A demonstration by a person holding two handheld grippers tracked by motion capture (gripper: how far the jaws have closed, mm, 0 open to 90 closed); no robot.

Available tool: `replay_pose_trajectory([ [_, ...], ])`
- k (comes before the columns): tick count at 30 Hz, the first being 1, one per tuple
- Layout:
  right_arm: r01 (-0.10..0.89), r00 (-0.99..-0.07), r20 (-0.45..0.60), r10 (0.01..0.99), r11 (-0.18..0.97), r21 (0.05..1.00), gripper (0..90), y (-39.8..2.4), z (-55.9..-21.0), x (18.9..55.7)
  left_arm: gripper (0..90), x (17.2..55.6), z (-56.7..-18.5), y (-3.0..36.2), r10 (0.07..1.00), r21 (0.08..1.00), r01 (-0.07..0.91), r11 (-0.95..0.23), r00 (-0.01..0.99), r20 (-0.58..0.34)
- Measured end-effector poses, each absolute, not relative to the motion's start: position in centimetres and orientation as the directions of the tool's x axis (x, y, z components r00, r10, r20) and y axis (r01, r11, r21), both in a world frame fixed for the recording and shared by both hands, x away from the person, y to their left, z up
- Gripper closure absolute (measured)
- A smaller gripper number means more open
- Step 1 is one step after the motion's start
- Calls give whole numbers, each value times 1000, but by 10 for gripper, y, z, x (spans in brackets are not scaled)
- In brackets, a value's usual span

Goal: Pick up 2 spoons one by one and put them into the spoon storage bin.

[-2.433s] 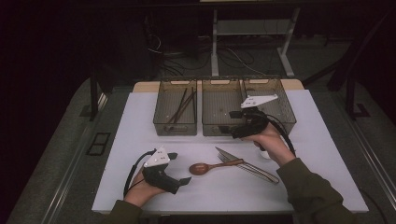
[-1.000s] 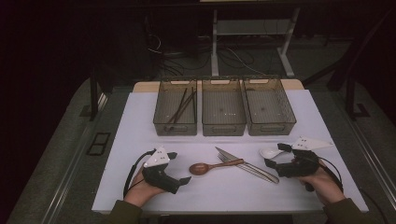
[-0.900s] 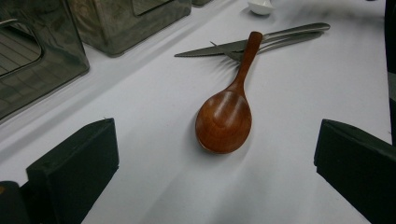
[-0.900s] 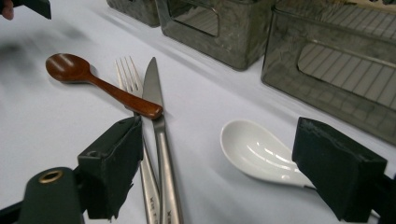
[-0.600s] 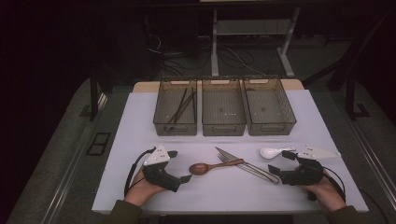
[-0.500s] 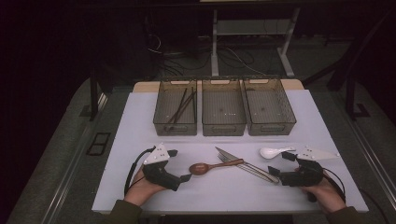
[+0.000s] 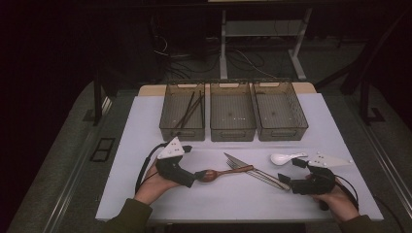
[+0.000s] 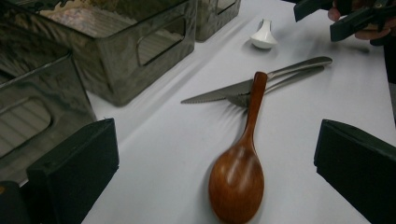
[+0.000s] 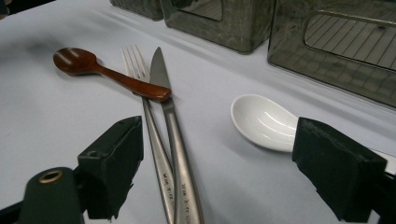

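Four pieces of cutlery lie loose on the white counter (image 7: 145, 145): a wooden spoon (image 7: 221, 173), a fork (image 7: 252, 172), a knife (image 7: 239, 161) and a white ceramic spoon (image 7: 286, 158). Sorting looks barely begun, judging by how little has reached the three mesh bins along the far edge. The left bin (image 7: 183, 110) holds a few dark sticks, probably chopsticks; the middle bin (image 7: 232, 110) and the right bin (image 7: 279, 109) look empty apart from small specks that cannot be made out. The left claw (image 7: 190, 180) is spread wide, its jaws flanking the bowl of the wooden spoon without touching it, as the left gripper view shows; the spoon's handle rests across the fork and knife, which lie side by side. The right claw (image 7: 290, 171) is also spread, low over the counter, with the fork and knife handles running between its jaws and the white ceramic spoon just inside the right jaw. Neither claw grips anything, so all four pieces remain to be binned, probably the wooden spoon first.
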State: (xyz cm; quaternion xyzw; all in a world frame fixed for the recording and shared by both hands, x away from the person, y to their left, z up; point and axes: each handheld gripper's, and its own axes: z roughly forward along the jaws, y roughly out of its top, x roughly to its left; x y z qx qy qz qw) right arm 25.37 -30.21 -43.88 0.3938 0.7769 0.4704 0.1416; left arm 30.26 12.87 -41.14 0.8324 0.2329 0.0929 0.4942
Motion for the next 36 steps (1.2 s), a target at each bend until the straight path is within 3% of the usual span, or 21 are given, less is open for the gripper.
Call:
replay_pose_trajectory([
  [13, 481, -653, 153, 742, 250, 840, 162, -302, -439, 255, 0, 323, -414, 96, 466, 865, 322, -385, 877, -119],
  [19, 475, -662, 150, 734, 257, 842, 162, -301, -438, 255, 0, 322, -423, 89, 439, 823, 352, -445, 887, -142],
  [26, 470, -674, 142, 725, 272, 840, 162, -298, -439, 255, 66, 322, -432, 90, 435, 786, 371, -494, 889, -147],
  [36, 471, -673, 140, 726, 275, 838, 162, -298, -440, 256, 250, 320, -437, 93, 403, 753, 369, -545, 903, -150],
])
